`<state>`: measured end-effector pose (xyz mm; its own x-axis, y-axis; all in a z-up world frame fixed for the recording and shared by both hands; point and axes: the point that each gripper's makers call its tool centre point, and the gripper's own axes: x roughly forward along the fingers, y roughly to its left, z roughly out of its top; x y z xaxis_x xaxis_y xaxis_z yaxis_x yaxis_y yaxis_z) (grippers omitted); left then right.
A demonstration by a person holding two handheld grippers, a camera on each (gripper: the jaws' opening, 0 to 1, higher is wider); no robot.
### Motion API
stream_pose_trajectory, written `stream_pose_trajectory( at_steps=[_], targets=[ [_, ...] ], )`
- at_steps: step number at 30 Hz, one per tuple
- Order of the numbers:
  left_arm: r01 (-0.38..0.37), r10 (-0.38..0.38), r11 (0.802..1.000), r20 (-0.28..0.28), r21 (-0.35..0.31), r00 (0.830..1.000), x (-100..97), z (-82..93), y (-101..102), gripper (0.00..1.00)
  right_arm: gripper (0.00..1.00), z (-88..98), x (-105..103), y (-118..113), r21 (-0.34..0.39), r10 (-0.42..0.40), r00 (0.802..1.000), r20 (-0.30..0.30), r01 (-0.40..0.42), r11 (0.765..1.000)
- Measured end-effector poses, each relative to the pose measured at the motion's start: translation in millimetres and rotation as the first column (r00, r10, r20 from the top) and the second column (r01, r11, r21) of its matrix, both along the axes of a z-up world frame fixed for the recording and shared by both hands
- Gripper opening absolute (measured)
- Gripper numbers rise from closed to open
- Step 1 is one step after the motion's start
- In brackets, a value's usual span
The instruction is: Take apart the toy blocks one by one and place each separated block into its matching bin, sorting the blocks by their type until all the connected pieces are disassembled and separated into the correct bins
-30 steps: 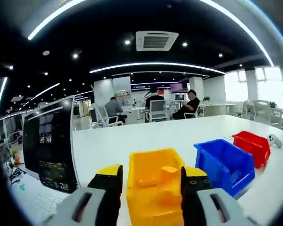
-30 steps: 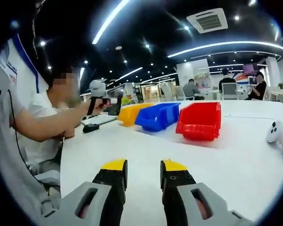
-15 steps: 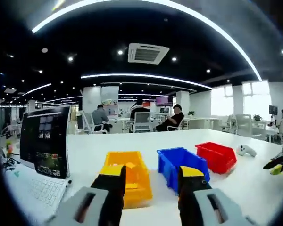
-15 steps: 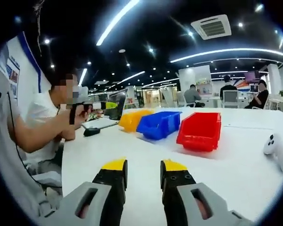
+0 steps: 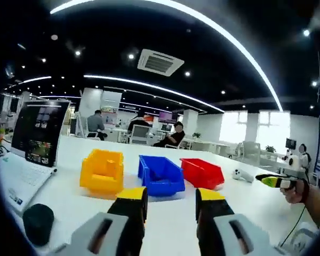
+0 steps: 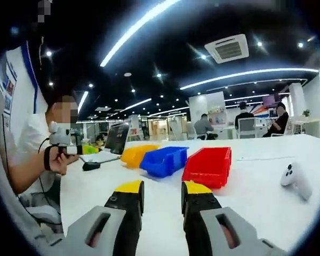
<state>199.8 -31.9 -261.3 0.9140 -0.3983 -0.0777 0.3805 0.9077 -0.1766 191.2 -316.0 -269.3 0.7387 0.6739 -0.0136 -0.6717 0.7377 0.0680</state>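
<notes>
Three open-front bins stand in a row on the white table: yellow (image 5: 102, 170), blue (image 5: 160, 175) and red (image 5: 202, 173). My left gripper (image 5: 170, 200) hangs well short of them, above the table, open with nothing between its yellow-tipped jaws. In the right gripper view the row runs red (image 6: 208, 166), blue (image 6: 164, 160), yellow (image 6: 134, 155). My right gripper (image 6: 162, 198) is held low over bare table in front of the red bin, its jaws a narrow gap apart and holding nothing. A hand holds each gripper: the right gripper (image 5: 273, 181) and the left gripper (image 6: 64, 142) each show in the other's view.
An open laptop (image 5: 34, 133) sits at the table's left end with a black mouse (image 5: 38, 222) beside it. A white controller (image 6: 292, 178) lies right of the red bin. The seated person (image 6: 29, 154) is at the table's edge. People sit at far desks.
My left gripper has drawn back from just over the yellow bin, so all three bins now sit farther off. The hand with the left gripper has dropped lower in the right gripper view.
</notes>
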Motion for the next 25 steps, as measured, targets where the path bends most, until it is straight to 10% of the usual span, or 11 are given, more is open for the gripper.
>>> stream_pose_trajectory(
  at_steps=[8, 25],
  targets=[
    [0.064, -0.064, 0.997, -0.014, 0.046, 0.998, -31.7, -17.4, -33.8, 0.37, 0.3, -6.9, -13.5, -19.8, -0.009, -0.029, 0.999, -0.016, 0.029, 1.0],
    [0.028, -0.028, 0.999, -0.026, 0.022, 0.999, -37.4, -21.1, -29.4, 0.37, 0.3, -7.8, -12.3, -20.0, -0.015, -0.026, 0.999, -0.029, 0.025, 1.0]
  ],
)
